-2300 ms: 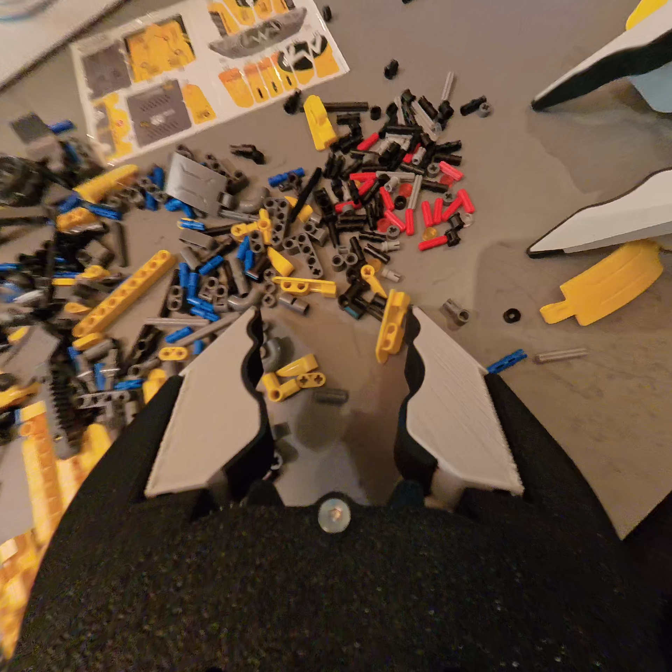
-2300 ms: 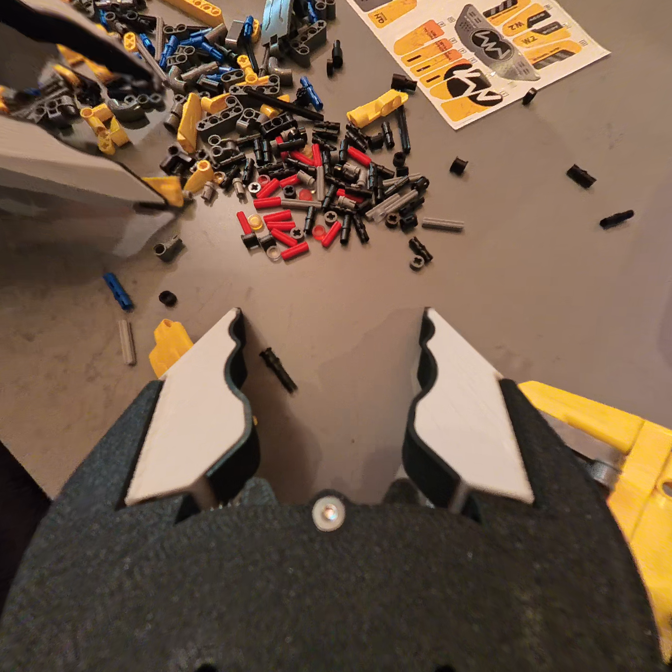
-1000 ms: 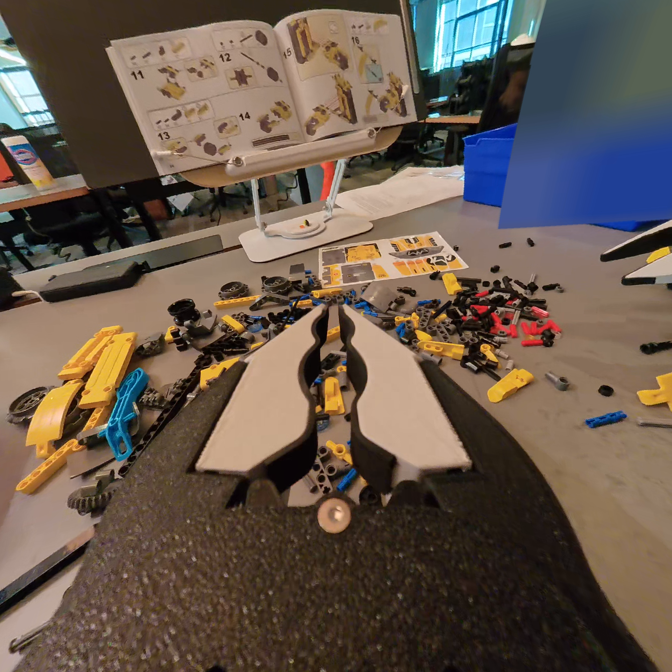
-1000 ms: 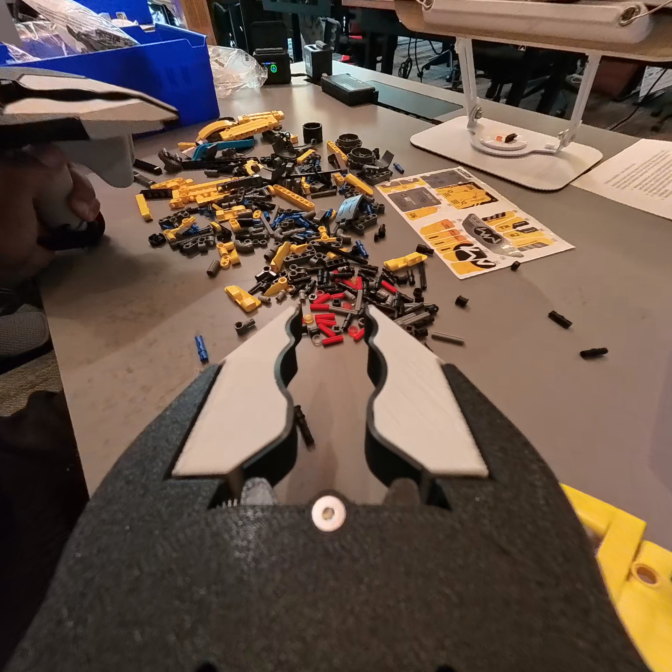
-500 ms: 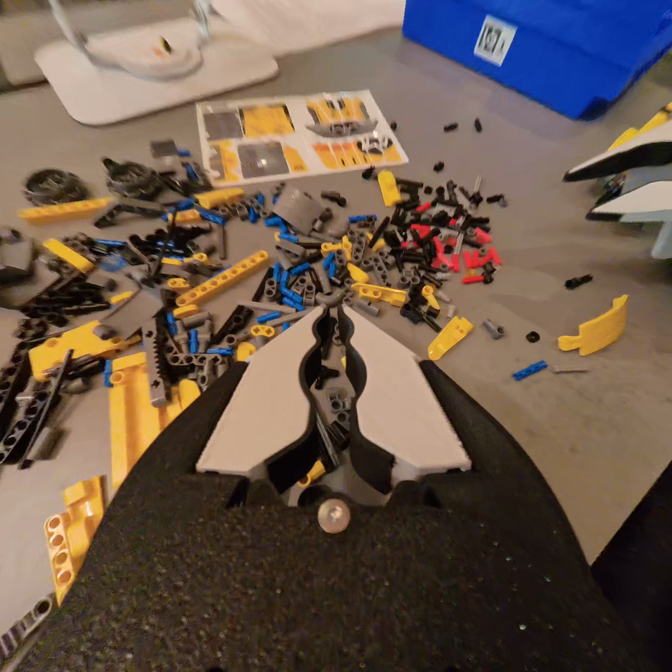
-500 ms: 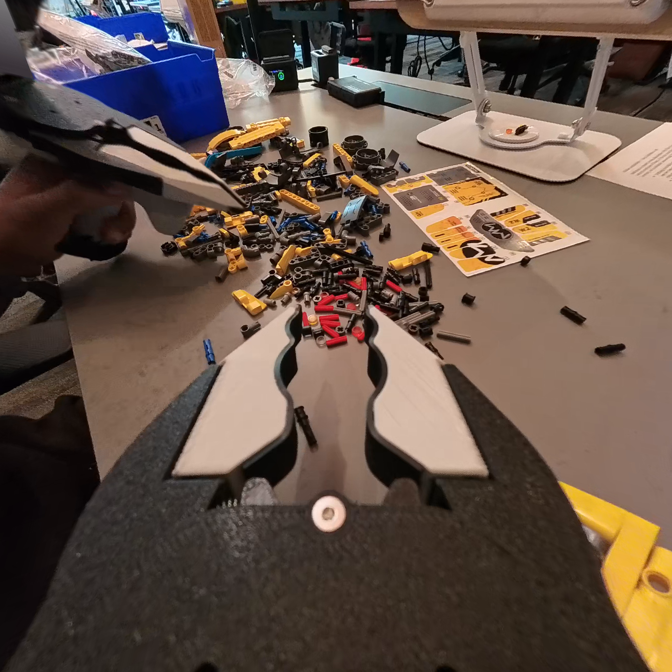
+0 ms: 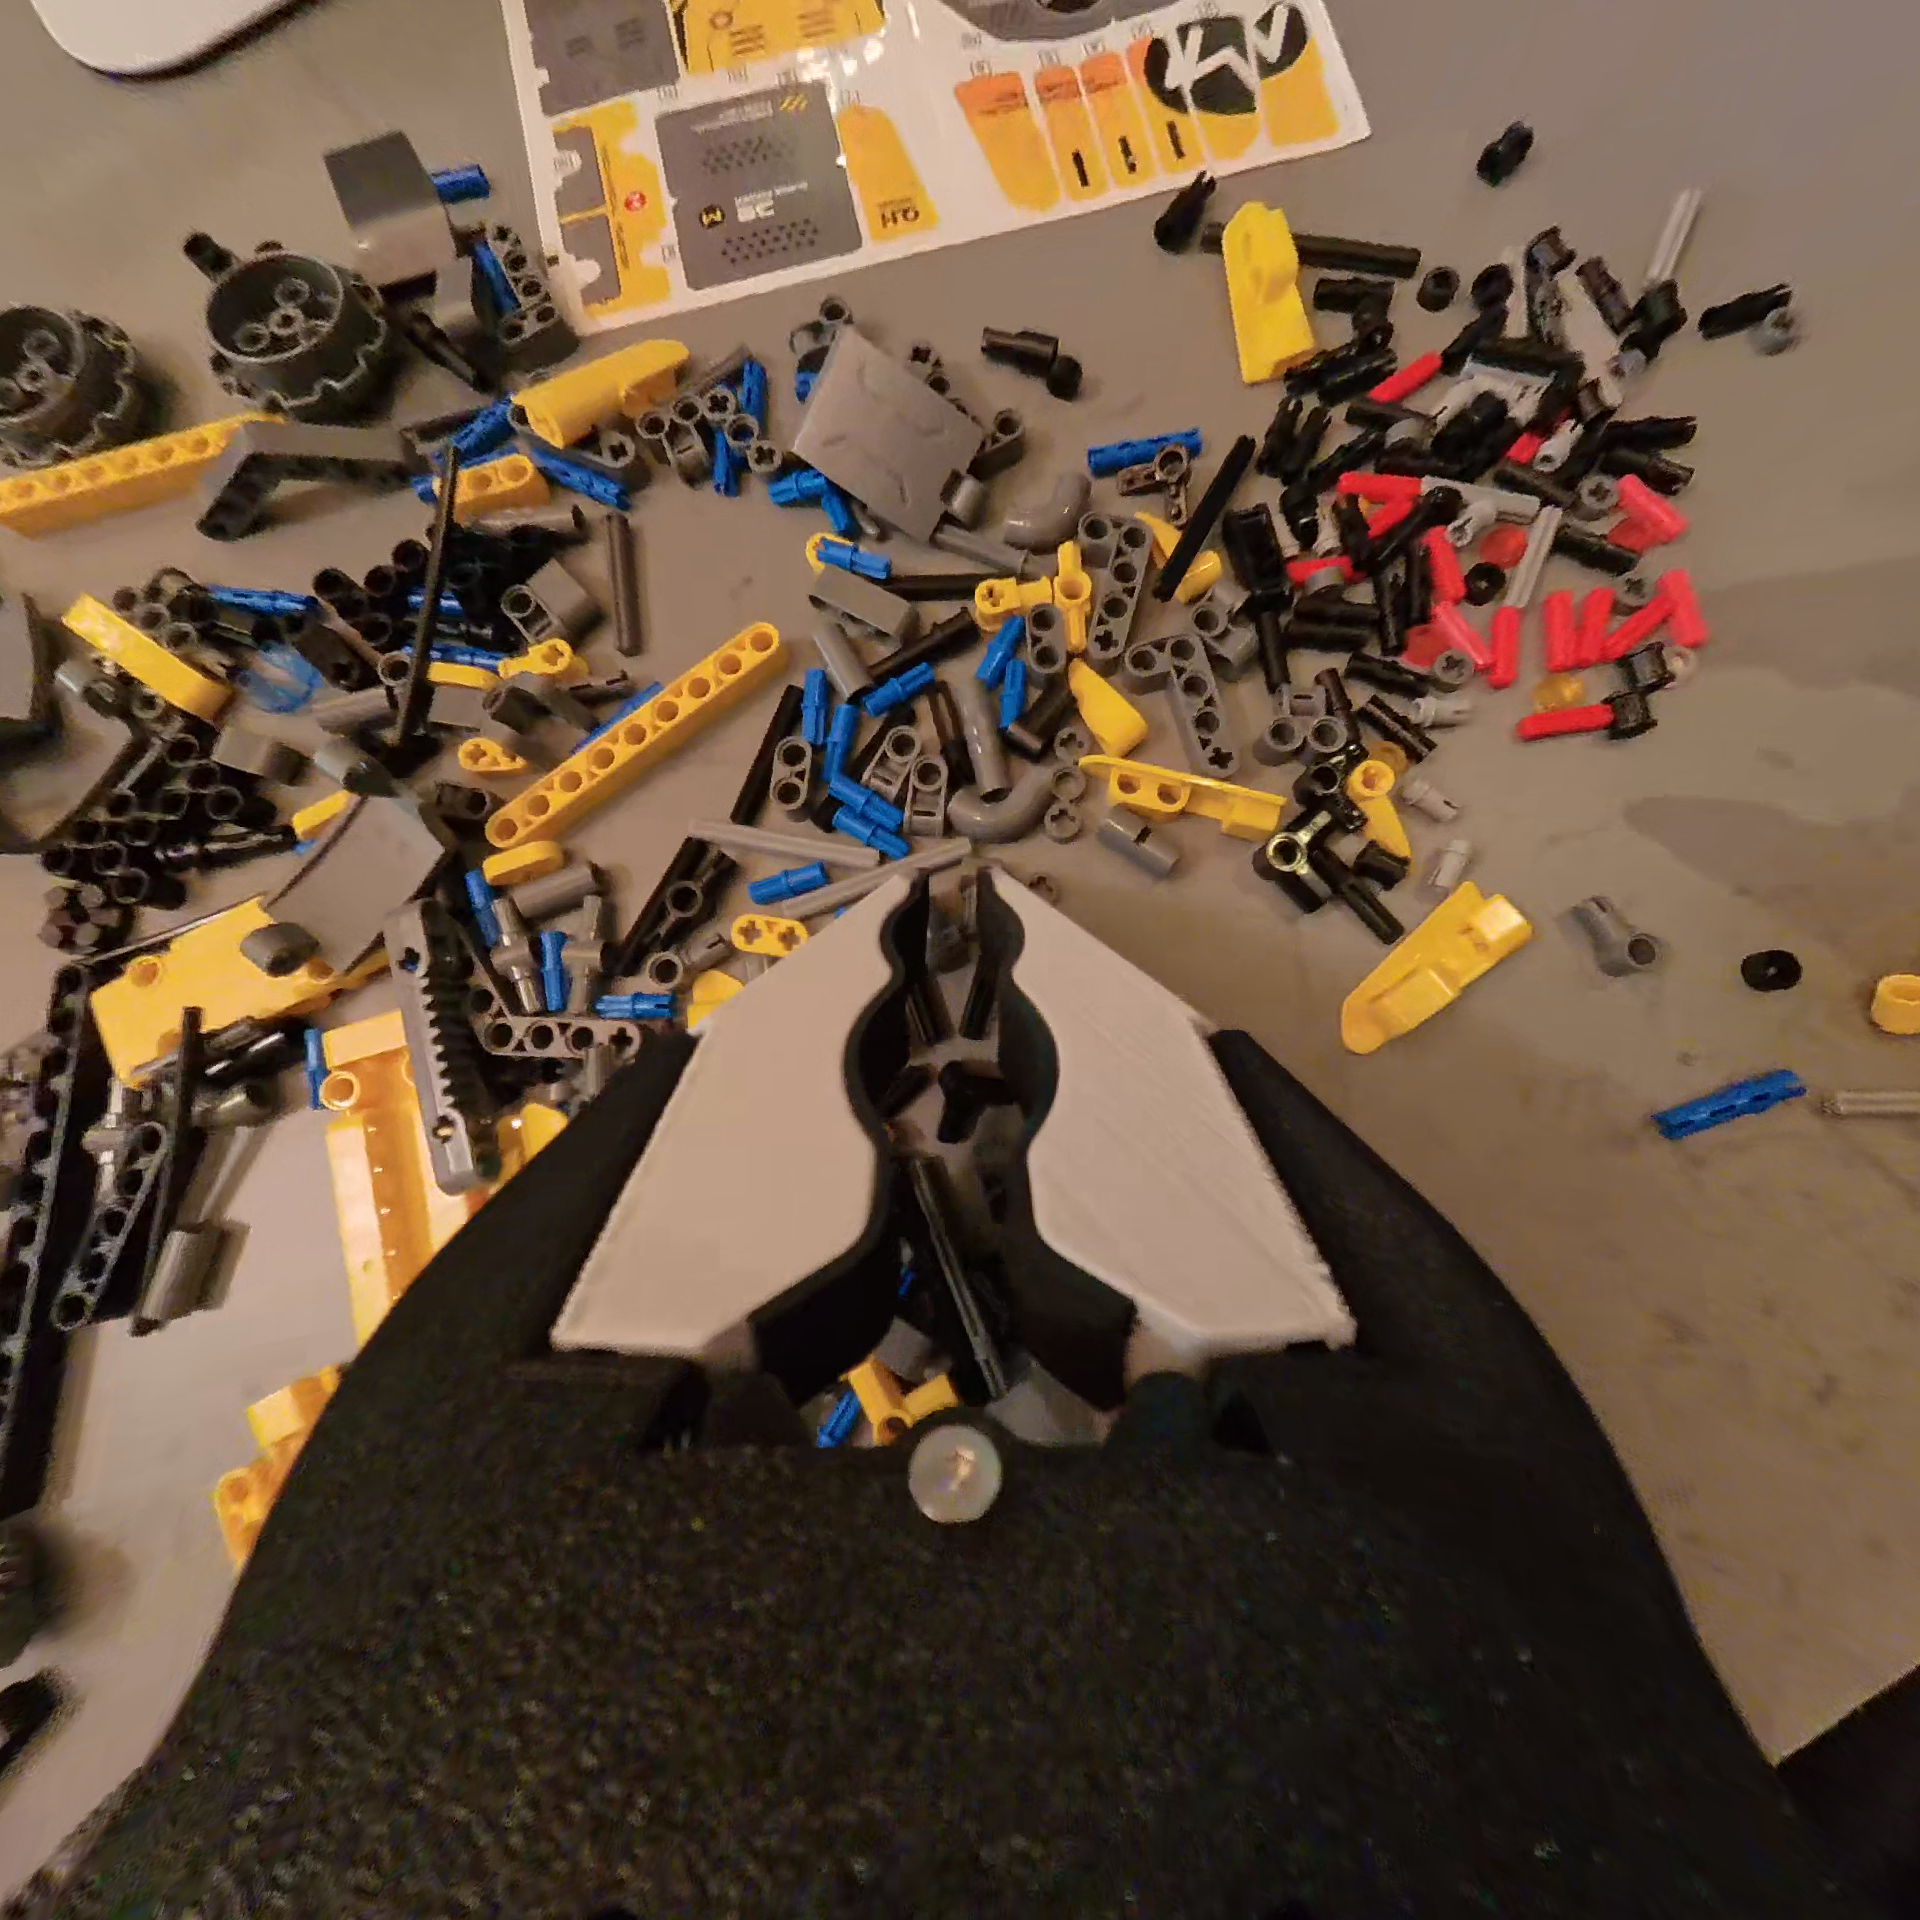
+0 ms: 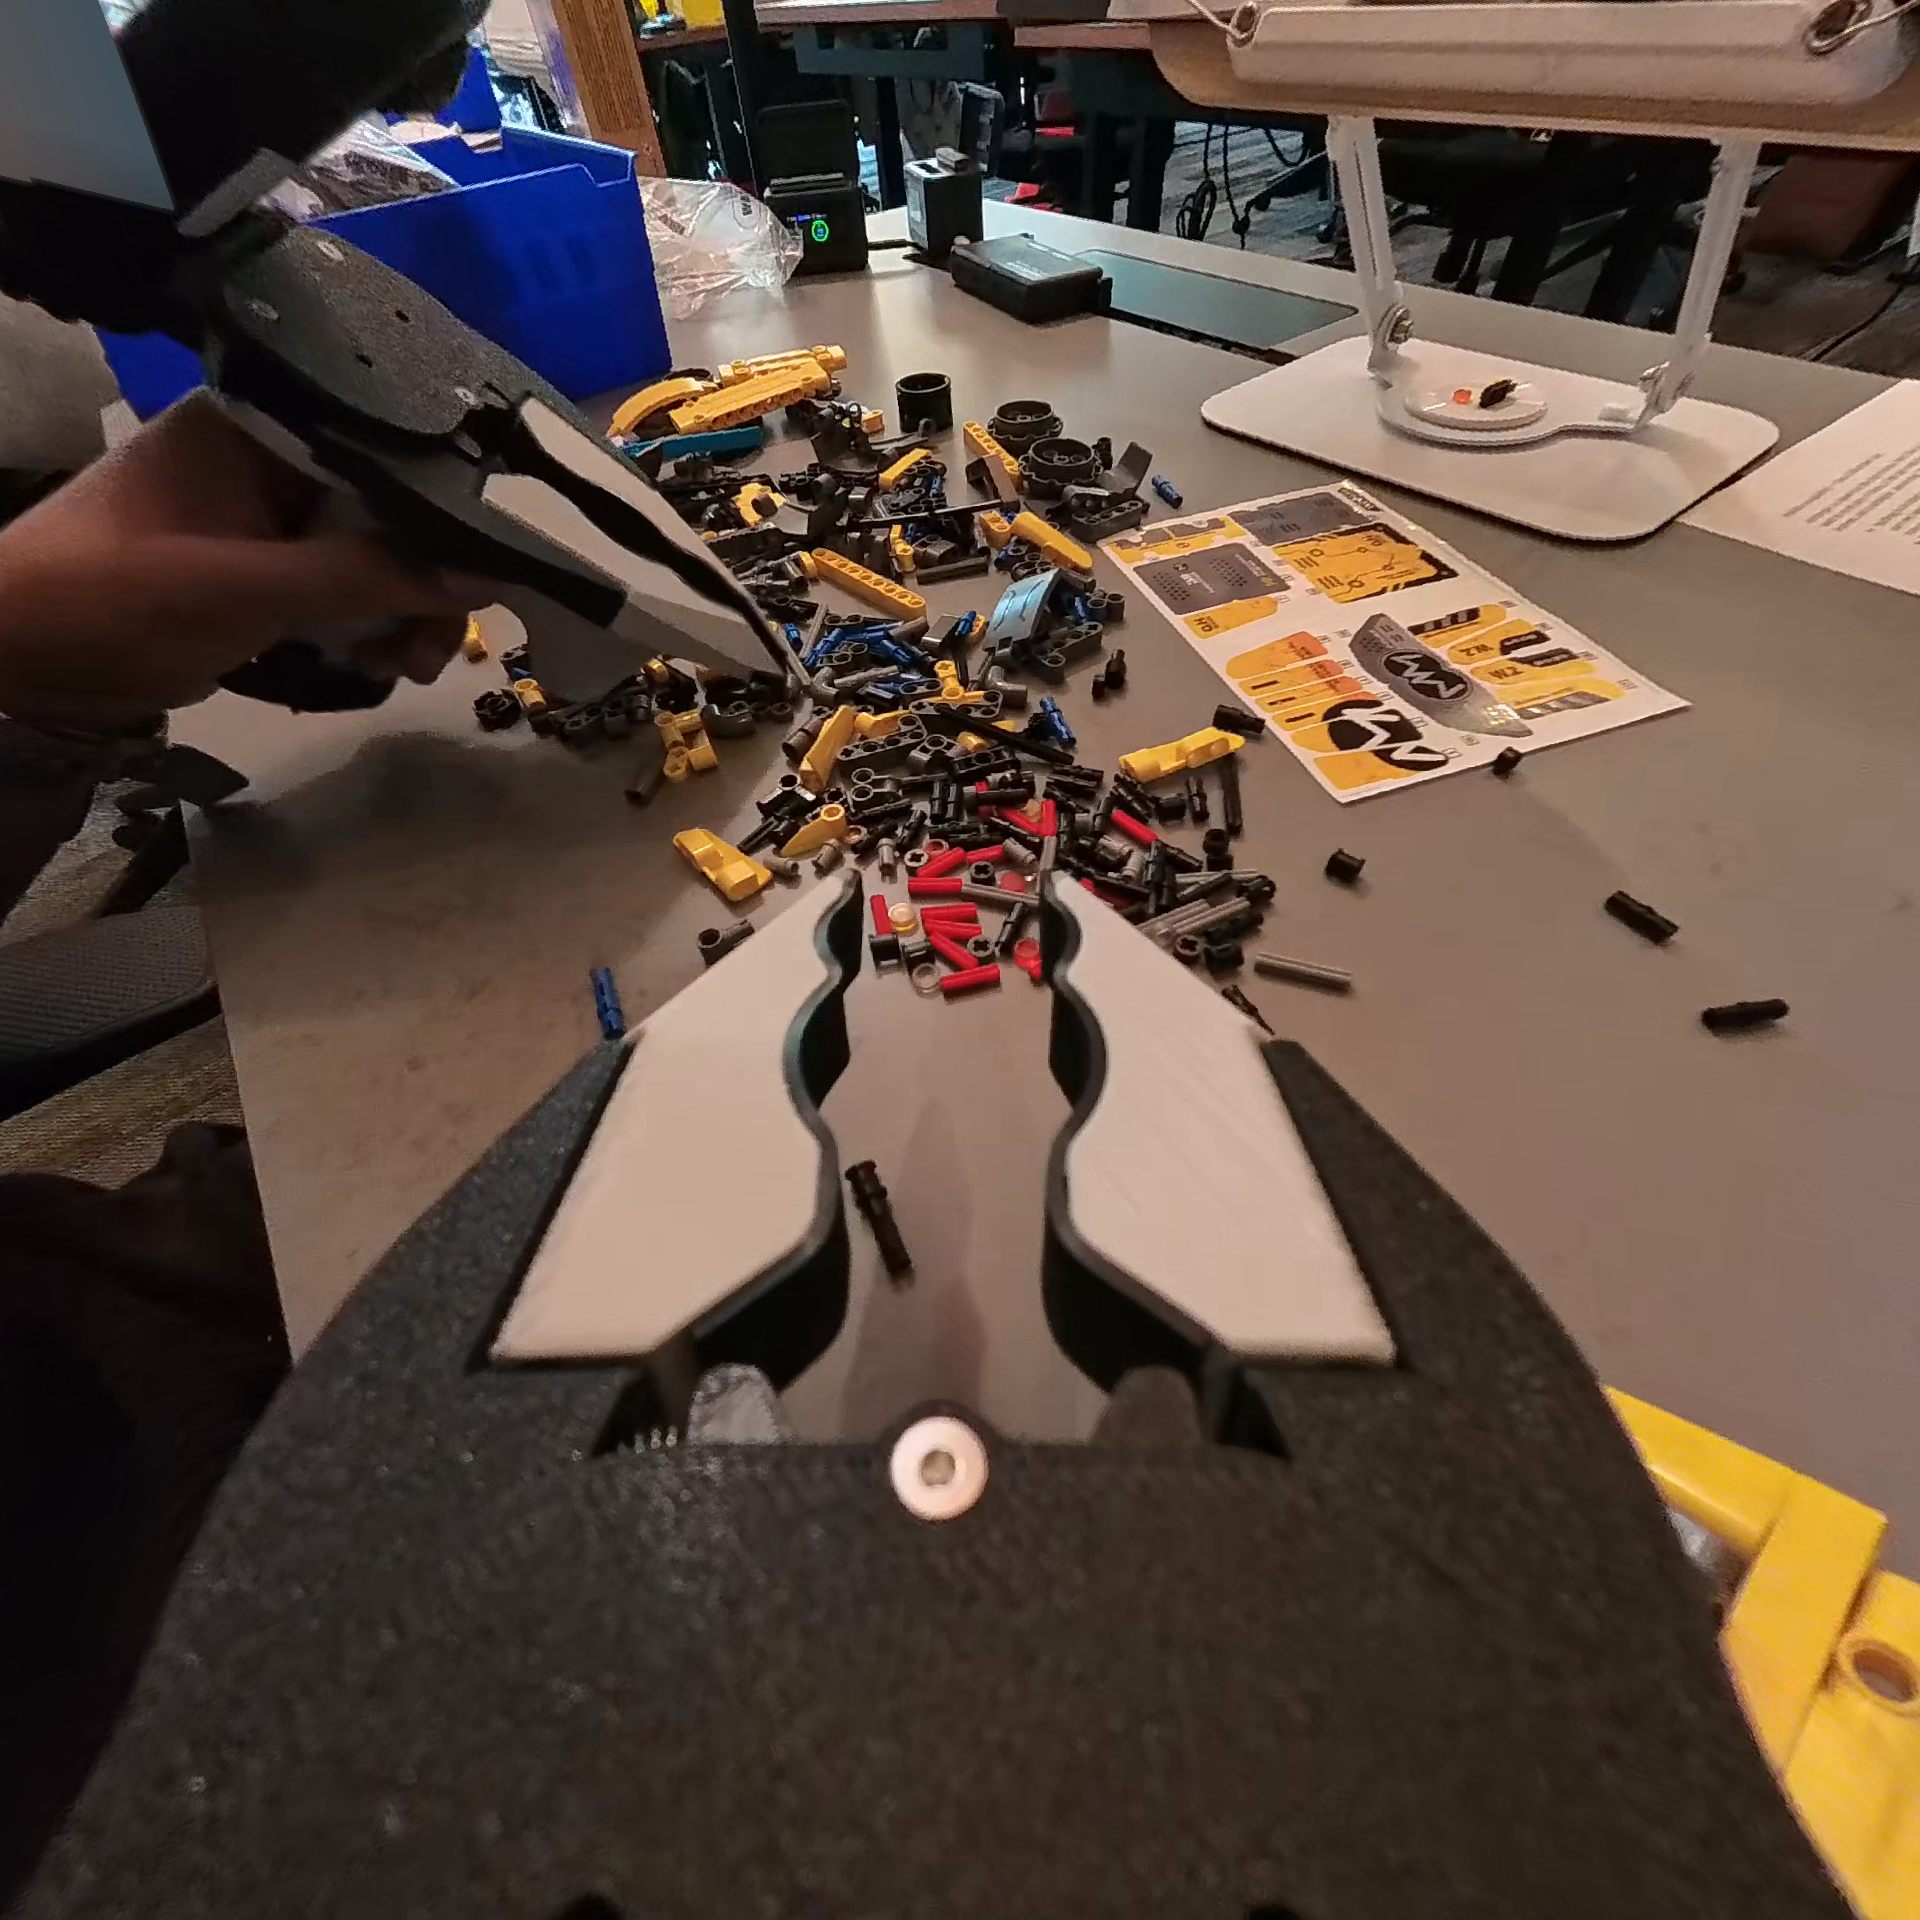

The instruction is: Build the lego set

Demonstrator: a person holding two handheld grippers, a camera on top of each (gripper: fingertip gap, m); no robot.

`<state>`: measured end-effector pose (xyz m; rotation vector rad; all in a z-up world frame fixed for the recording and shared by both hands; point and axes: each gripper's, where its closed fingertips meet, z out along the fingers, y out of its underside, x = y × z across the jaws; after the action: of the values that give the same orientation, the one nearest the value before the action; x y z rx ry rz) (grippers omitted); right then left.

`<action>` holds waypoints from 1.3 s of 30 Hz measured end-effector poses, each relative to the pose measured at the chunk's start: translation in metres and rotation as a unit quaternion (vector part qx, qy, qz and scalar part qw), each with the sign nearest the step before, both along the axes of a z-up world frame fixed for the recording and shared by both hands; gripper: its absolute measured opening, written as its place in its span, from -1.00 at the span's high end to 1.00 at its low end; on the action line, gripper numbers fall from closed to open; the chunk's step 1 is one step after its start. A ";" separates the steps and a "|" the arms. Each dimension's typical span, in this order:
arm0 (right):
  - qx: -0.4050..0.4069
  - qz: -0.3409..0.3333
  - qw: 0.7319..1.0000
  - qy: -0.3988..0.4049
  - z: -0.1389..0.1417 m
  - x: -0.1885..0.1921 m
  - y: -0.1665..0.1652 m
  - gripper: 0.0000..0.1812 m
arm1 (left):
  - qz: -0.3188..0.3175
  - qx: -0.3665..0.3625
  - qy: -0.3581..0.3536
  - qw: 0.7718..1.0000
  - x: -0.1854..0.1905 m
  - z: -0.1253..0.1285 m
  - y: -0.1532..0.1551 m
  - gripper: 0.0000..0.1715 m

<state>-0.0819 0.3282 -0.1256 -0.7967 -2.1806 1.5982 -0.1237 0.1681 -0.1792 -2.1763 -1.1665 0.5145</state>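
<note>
A pile of small building-toy parts (image 7: pixel 1039 644), black, grey, blue, yellow and red, is spread over a grey table (image 7: pixel 1662 1299). My left gripper (image 7: pixel 951 888) is shut to a narrow slit, with its tips down in the pile beside blue pins (image 7: pixel 790 883) and a grey curved tube (image 7: pixel 1003 810). I see nothing gripped at the tips. It also shows in the right wrist view (image 8: pixel 774 670), held by a hand (image 8: pixel 208 603). My right gripper (image 8: pixel 951 883) is open and empty above the table. A black pin (image 8: pixel 878 1216) lies between its fingers and red pins (image 8: pixel 951 930) lie past its tips.
A sticker sheet (image 8: pixel 1382 644) lies beyond the pile. A white book-stand base (image 8: pixel 1486 436) and a blue bin (image 8: pixel 520 270) stand farther back. A large yellow part (image 8: pixel 1818 1662) is at the lower right. Loose black pins (image 8: pixel 1642 920) lie to the right. A yellow beam (image 7: pixel 634 732) lies in the pile. The tips of one gripper are about 20 centimetres away from the tips of the other.
My left gripper closed, lifted, then tilted down and dropped into the pile, staying shut. My right gripper narrowed and rose to a flatter angle, and has hardly moved in the last second.
</note>
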 end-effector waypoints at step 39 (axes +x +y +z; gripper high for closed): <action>-0.048 0.096 0.985 0.134 0.035 0.043 -0.022 0.59 | -0.240 0.494 -0.065 0.833 0.077 0.089 0.134 0.92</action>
<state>-0.0388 0.3063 -0.0905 -0.3770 -2.0487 1.7986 -0.0463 0.3024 -0.0900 -1.4660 -0.6418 -0.4085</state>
